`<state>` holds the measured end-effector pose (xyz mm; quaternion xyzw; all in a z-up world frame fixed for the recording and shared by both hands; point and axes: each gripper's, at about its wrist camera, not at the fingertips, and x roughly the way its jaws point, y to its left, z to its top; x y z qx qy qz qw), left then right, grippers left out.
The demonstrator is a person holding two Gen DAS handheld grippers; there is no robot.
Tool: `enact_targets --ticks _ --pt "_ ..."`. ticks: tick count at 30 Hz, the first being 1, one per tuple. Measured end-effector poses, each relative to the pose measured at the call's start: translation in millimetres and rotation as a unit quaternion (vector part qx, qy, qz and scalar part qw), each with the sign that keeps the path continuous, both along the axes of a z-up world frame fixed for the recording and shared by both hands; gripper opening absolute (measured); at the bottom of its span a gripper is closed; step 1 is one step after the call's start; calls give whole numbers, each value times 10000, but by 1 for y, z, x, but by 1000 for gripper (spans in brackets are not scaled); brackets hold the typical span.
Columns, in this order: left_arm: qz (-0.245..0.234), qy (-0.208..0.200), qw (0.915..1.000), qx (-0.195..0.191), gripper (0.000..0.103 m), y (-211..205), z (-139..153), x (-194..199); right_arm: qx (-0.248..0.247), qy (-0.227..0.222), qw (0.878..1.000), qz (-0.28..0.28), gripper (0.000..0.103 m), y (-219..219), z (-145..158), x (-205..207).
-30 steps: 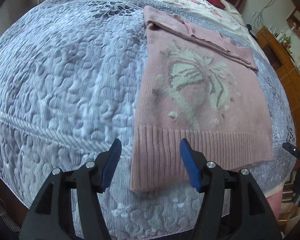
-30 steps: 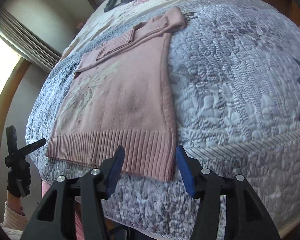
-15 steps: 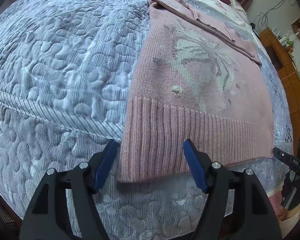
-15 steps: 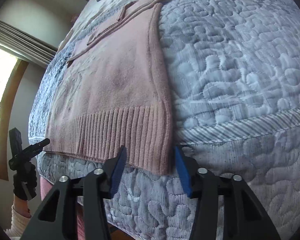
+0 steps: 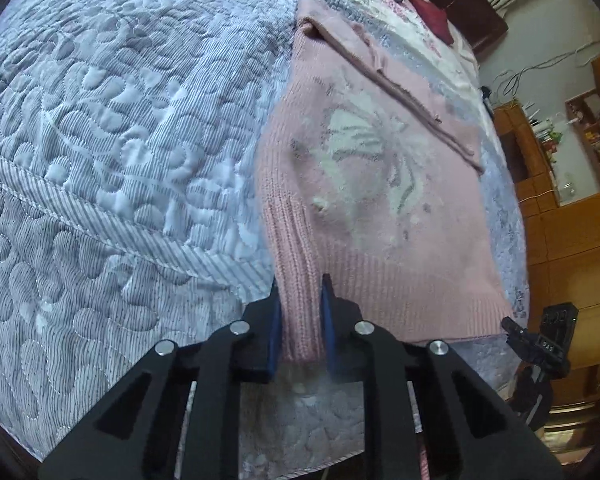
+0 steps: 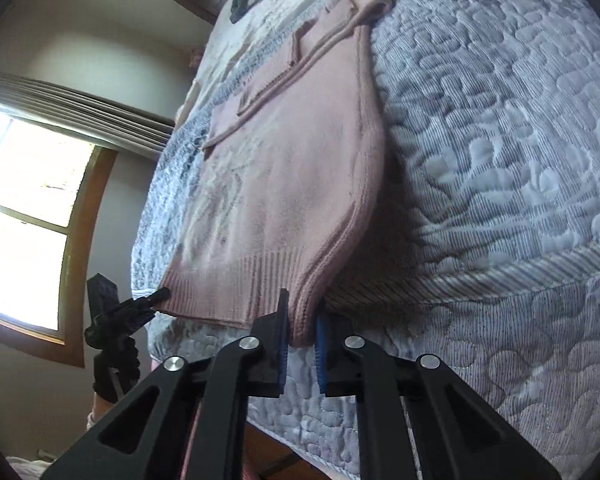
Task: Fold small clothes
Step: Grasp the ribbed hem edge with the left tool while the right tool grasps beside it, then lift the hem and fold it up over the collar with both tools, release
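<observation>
I've got each claw clamped on a hem corner of the pink sweater (image 5: 372, 184) — left claw (image 5: 300, 312), right claw (image 6: 302, 322). It lies on the bed (image 5: 100, 120), stretching toward twelve o'clock — collar farthest.

Legible text: one item only. Left wrist view: small white marking on black body of right gripper (image 5: 550, 344), lower right of frame, approx. "DAS"; chars too small to confirm. No other text, label, brand or no. readable in either view, incl. on pink sweater (image 5: 380, 200).
</observation>
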<state>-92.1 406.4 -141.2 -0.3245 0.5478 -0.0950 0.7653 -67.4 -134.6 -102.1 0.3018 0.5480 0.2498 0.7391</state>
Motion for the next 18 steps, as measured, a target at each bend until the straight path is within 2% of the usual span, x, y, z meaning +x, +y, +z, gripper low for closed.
enact_targets --ticks 3,8,13,18 --pt "103 -285 9992 -245 15 4 21 9 303 -130 9995 -28 11 -5 19 15" --pt "85 -519 9985 -155 13 4 43 43 330 -258 9991 -99 10 -9 42 49" --pt "187 -502 9985 -145 10 11 41 79 396 -135 9988 -240 10 -13 41 81" --pt "309 -372 9988 -72 10 17 27 113 418 34 9983 -410 10 -17 31 116"
